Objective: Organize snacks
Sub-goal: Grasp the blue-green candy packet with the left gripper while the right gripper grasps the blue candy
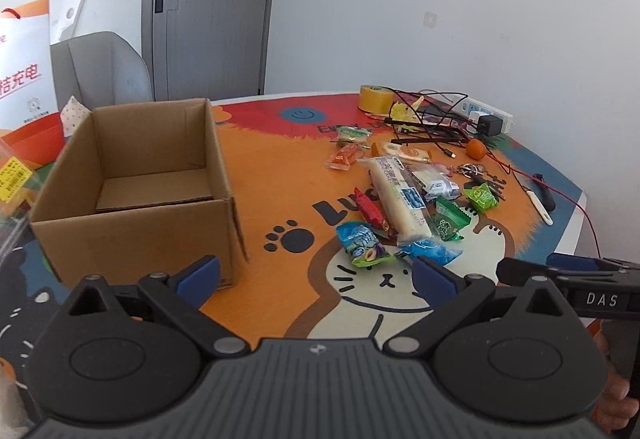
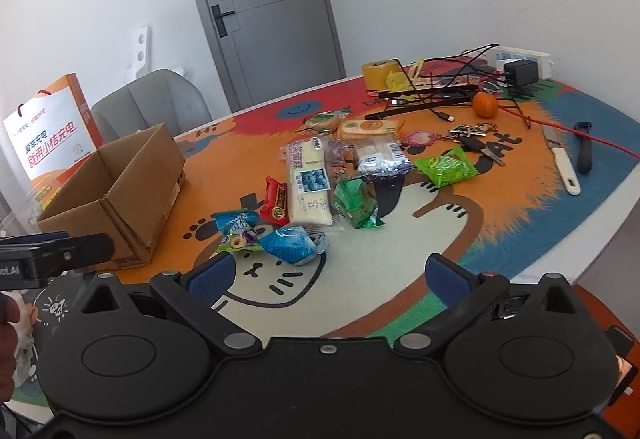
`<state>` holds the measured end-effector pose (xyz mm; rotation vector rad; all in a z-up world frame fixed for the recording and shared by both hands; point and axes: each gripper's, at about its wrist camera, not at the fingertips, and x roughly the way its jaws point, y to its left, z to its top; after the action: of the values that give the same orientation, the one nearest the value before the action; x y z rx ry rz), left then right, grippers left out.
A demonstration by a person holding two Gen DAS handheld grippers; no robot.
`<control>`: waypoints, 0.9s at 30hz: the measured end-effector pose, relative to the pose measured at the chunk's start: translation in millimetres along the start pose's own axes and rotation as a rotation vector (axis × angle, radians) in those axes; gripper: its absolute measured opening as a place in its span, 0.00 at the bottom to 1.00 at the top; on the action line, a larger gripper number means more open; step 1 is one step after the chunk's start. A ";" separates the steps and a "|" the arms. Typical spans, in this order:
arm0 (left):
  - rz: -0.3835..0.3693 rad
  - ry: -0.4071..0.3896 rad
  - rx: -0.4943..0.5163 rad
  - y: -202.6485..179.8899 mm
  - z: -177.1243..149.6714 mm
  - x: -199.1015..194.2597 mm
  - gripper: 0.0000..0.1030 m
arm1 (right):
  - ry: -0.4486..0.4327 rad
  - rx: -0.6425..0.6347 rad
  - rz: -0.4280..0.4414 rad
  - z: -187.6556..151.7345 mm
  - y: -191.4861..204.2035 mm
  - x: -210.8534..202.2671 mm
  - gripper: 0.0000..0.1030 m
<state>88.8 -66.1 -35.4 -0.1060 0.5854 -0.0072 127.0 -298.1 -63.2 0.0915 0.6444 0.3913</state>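
Far left on the table, the cardboard box (image 1: 136, 175) sits upright with its top open, interior bare down to the floor panel. The left gripper (image 1: 316, 275) hovers low over the patterned tablecloth (image 1: 280, 175), just in front of the box's near right corner — its blue-padded fingers (image 1: 199, 275) spread wide, nothing between them, touching nothing. Right of the box, across a stretch of orange cloth, the snacks lie in a loose pile: a blue-and-green candy packet (image 1: 362, 243) and a light blue packet (image 1: 430, 251) nearest, a red wrapped sweet (image 1: 370, 209) behind them, a long white cake bar (image 1: 400, 195) running through the middle, green packets (image 1: 450, 223) to its right, orange-wrapped pieces (image 1: 344, 157) at the far end. None of the snacks is in the box. In the right wrist view the right gripper (image 2: 336, 273) hangs above the cat drawing, just short of the light blue packet (image 2: 292, 241); its fingers (image 2: 446, 275) stand equally wide apart and empty, clear of every wrapper. Farther right — a roll of yellow tape (image 2: 376, 75), tangled black cables (image 2: 440, 87), a small orange (image 2: 485, 104), a key bunch (image 2: 472, 137), a white-handled knife (image 2: 562, 159), and a power strip (image 2: 520, 59) at the back edge.
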 end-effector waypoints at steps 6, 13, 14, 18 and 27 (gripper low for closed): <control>0.016 0.019 -0.033 -5.6 0.5 23.0 0.99 | -0.006 0.046 -0.001 -1.2 -10.1 20.3 1.00; 0.015 0.049 -0.017 -13.5 3.2 44.4 0.99 | 0.012 0.100 0.038 -0.3 -19.8 39.3 1.00; 0.022 0.043 -0.017 -14.7 3.4 46.9 0.99 | 0.016 0.106 0.048 0.0 -20.5 41.5 1.00; 0.022 0.060 -0.009 -18.9 2.8 60.5 0.97 | 0.031 0.117 0.080 0.6 -21.0 51.2 0.97; 0.016 0.065 -0.016 -20.3 1.6 77.5 0.86 | 0.084 0.138 0.149 3.8 -18.4 79.6 0.75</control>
<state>154.7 -89.0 -74.7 -0.1171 0.6515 0.0102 193.3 -284.4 -109.0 0.2565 0.7501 0.4962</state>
